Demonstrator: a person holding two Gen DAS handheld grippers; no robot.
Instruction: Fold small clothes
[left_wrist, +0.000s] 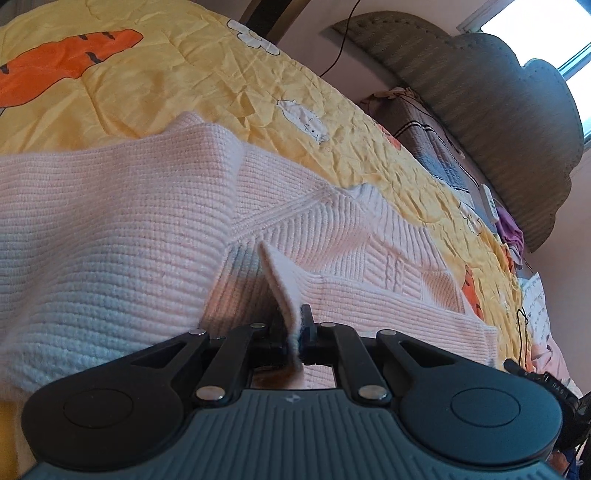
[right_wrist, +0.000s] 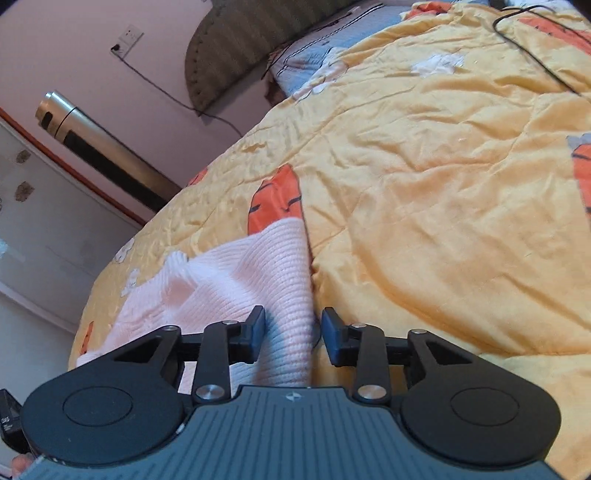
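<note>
A pale pink knitted sweater (left_wrist: 110, 229) lies spread on a yellow quilt (left_wrist: 221, 74) with orange cartoon prints. My left gripper (left_wrist: 295, 328) is shut on a thin folded edge of the sweater, which stands up between its pads. In the right wrist view a narrow part of the same sweater (right_wrist: 240, 280), like a sleeve, runs down between the fingers of my right gripper (right_wrist: 293, 328). Those jaws stand apart. The left pad (right_wrist: 258, 325) lies against the knit, and the right pad (right_wrist: 330, 332) is clear of it.
The quilt (right_wrist: 424, 184) covers a bed with a padded grey-green headboard (left_wrist: 498, 110) and a blue-grey pillow (left_wrist: 436, 147). A black cable (right_wrist: 535, 55) trails over the quilt. A silver tower appliance (right_wrist: 103, 147) stands beyond the bed's edge by the wall.
</note>
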